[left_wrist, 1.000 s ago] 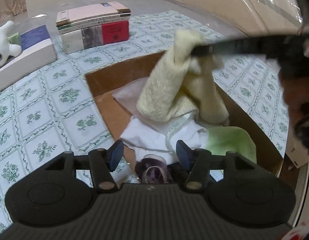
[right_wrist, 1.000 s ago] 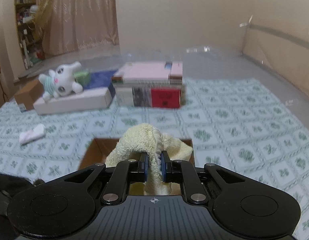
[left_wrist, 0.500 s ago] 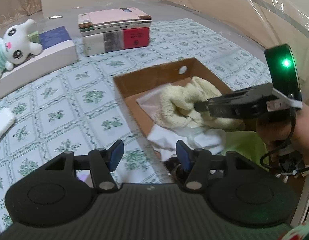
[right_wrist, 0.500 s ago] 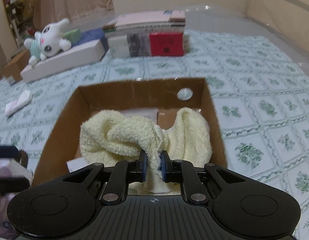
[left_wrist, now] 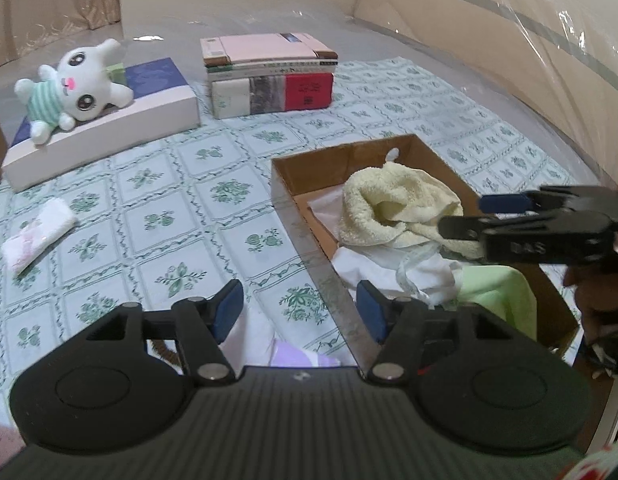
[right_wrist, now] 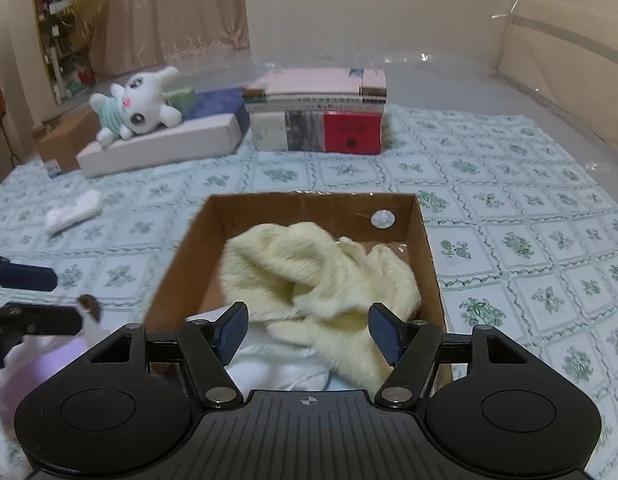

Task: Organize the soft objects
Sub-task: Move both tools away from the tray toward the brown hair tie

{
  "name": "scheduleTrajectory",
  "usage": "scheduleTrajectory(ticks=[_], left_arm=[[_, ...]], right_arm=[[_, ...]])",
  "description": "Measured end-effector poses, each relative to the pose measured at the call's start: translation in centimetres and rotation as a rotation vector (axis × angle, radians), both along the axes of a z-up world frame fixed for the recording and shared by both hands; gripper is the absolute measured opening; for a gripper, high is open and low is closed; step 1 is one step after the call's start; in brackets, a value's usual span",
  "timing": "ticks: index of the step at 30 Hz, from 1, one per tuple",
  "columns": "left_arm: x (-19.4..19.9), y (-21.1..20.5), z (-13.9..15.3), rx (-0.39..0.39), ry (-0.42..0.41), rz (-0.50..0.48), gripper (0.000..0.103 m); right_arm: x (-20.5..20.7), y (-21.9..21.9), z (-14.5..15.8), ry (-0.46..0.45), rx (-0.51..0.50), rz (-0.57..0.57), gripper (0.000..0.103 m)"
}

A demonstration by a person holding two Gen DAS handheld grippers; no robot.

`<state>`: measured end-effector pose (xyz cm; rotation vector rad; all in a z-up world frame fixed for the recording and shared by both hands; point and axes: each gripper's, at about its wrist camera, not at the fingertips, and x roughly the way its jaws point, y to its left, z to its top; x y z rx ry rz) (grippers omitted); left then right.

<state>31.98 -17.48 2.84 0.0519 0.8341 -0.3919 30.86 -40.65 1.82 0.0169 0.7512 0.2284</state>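
- The step in hand looks like the release: the pale yellow fluffy towel (right_wrist: pixel 321 276) lies crumpled inside the open brown cardboard box (right_wrist: pixel 181 276), over white cloths and next to a light green cloth (left_wrist: pixel 497 292) at the box's near end.
- The right tool (right_wrist: pixel 309 330) hovers over the near edge of the box, its jaws opening. The towel's near corner lies between the blue pads (right_wrist: pixel 233 330), but they do not press on it.
- The left tool (left_wrist: pixel 299 312) is over the flowered green-and-white bedspread (left_wrist: pixel 157 208), just beside the box's near left corner. Its jaws are opening too and hold nothing; a lilac cloth shows just under them.
- Both tools tilt downward and forward. In the left wrist view the right tool reaches into the box from the right, a hand behind it.
- Soft things outside the box: a small white folded cloth (left_wrist: pixel 37 236) well to its left, and a white plush animal in a striped green top (left_wrist: pixel 75 88) on a long white flat carton beyond it.
- The next move probably calls for drawing the right tool back clear of the towel, then taking one of those loose items.
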Motion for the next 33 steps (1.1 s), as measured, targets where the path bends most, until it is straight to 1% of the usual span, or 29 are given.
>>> scheduleTrajectory(ticks=[3,8,11,15,18,24,29,33], left_arm=[[-1.7,0.8,0.9,-0.009,-0.012,0.019,0.061],[-4.9,2.1,2.4,-0.033,-0.043,0.043,0.066],[-7.1,3.2,3.0,-0.041,-0.062,0.065,0.067],[-9.9,5.2,3.4,-0.07,-0.07,0.103,0.067],[-12.2,6.8,3.6,-0.075,-0.086,0.127,0.068],[-15.7,10.1,3.4,-0.068,-0.088,0.179,0.07],[-17.9,12.2,2.9,-0.06,-0.073,0.208,0.07],[-19.5,13.2,2.4,-0.035,-0.07,0.234,0.07]], right_arm=[[-2.6,0.3,1.5,-0.026,0.013,-0.012,0.07],[-7.4,0.6,3.7,-0.065,0.08,-0.028,0.071],[-10.5,1.0,4.8,-0.078,0.118,-0.044,0.071],[-14.1,1.5,5.5,-0.094,0.154,-0.072,0.072],[-16.2,2.0,5.5,-0.092,0.182,-0.094,0.072],[-19.0,4.4,5.1,-0.08,0.207,-0.077,0.073],[-20.0,6.7,4.6,-0.055,0.209,-0.042,0.073],[-20.5,8.7,4.3,-0.042,0.193,-0.003,0.073]])
